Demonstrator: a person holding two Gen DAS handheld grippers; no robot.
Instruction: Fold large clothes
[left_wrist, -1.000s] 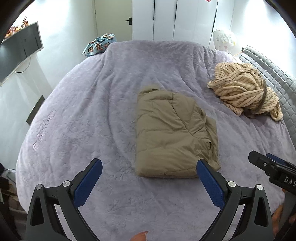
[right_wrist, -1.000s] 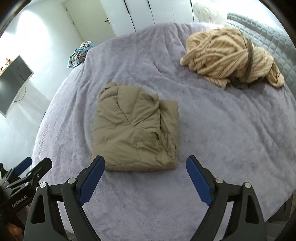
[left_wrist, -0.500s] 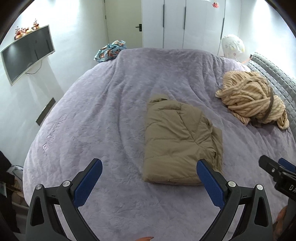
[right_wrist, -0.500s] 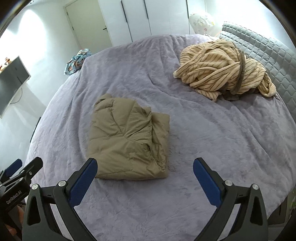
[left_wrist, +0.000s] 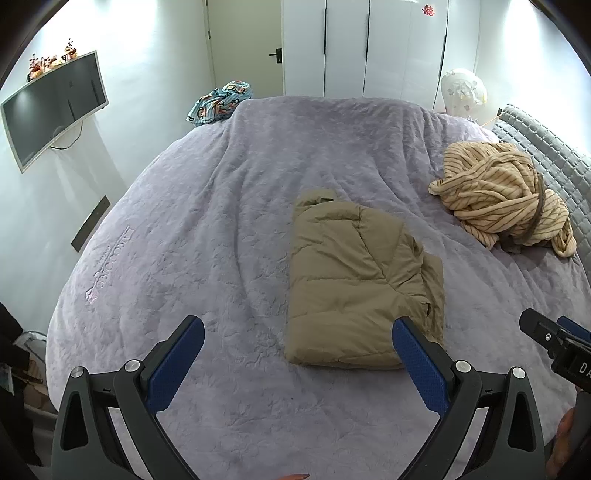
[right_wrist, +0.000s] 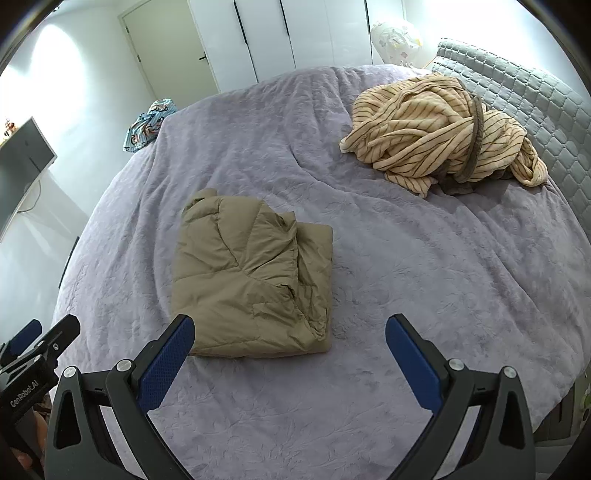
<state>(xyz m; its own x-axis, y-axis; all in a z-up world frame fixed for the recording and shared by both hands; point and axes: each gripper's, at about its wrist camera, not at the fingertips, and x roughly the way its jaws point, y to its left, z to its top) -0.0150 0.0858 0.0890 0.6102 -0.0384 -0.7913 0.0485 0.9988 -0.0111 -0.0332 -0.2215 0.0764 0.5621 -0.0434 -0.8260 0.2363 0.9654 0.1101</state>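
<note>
A tan puffer jacket (left_wrist: 354, 280) lies folded into a compact rectangle in the middle of the purple bedspread (left_wrist: 207, 236); it also shows in the right wrist view (right_wrist: 251, 277). My left gripper (left_wrist: 297, 354) is open and empty, held above the bed's near edge, short of the jacket. My right gripper (right_wrist: 290, 350) is open and empty, also held back from the jacket's near edge. Each gripper shows at the edge of the other's view.
A crumpled striped cream garment (left_wrist: 506, 195) lies near the grey quilted headboard (left_wrist: 546, 155) at the right; it also shows in the right wrist view (right_wrist: 443, 133). A patterned blue cloth (left_wrist: 219, 101) sits at the bed's far edge. A TV (left_wrist: 51, 107) hangs on the left wall.
Both grippers have pulled back and risen from the folded jacket, so more of the bed and room shows. The jacket has not moved.
</note>
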